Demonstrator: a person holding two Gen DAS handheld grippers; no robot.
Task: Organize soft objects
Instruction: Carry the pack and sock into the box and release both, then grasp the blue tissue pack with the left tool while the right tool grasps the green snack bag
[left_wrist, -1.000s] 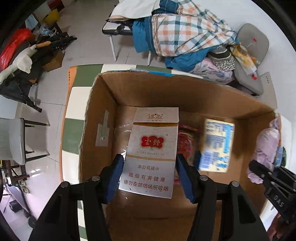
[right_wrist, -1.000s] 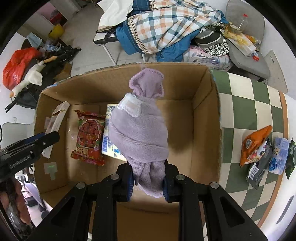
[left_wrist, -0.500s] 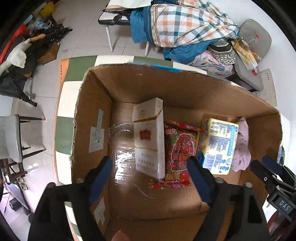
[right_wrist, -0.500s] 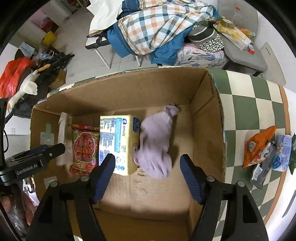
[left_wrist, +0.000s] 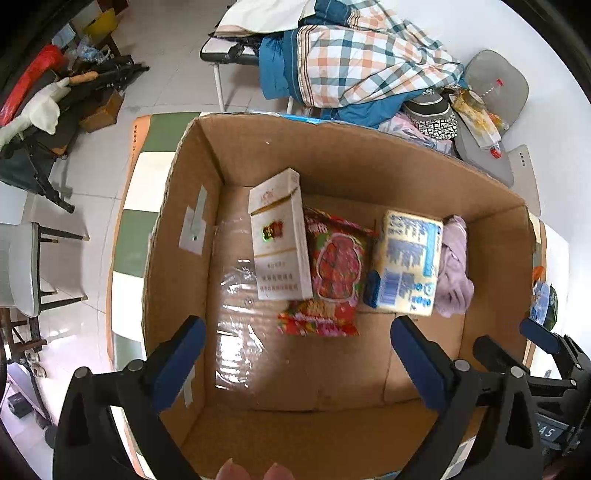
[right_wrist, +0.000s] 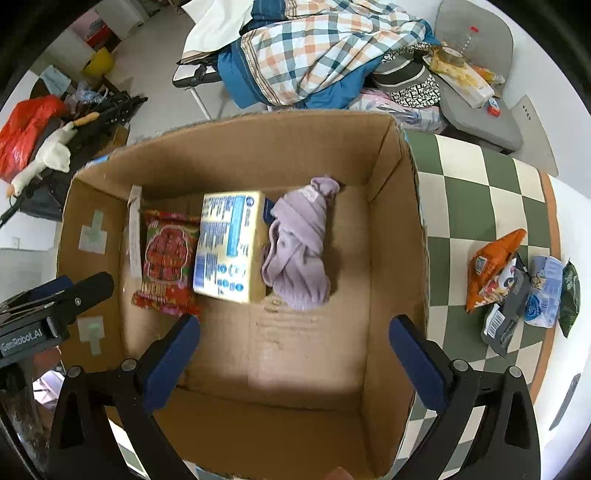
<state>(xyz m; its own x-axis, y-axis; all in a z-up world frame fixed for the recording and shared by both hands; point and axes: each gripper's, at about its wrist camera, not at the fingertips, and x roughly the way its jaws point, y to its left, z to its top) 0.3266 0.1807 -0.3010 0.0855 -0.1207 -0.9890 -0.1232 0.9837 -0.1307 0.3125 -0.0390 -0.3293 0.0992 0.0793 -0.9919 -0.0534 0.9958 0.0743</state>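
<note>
Both grippers, left (left_wrist: 295, 354) and right (right_wrist: 295, 350), hang jaws apart and empty over the box (right_wrist: 391, 236). Drop-off step apparently complete; next, the right must reach the packets (right_wrist: 517, 288) at 3 o'clock.

From my feed I see a pale tiled floor (left_wrist: 162, 48) with a glossy sheen. A green-and-white checkered tabletop (right_wrist: 476, 184) with an orange rim sits in the foreground. Beyond it a cot (left_wrist: 229, 51) carries a heaped plaid blanket (left_wrist: 369, 62) over blue bedding. A grey padded chair (right_wrist: 476, 92) stands by the white wall (left_wrist: 517, 33), cluttered with odds and ends. To my left I make out a white chair (left_wrist: 22, 266) and a red bag (right_wrist: 22, 129).
</note>
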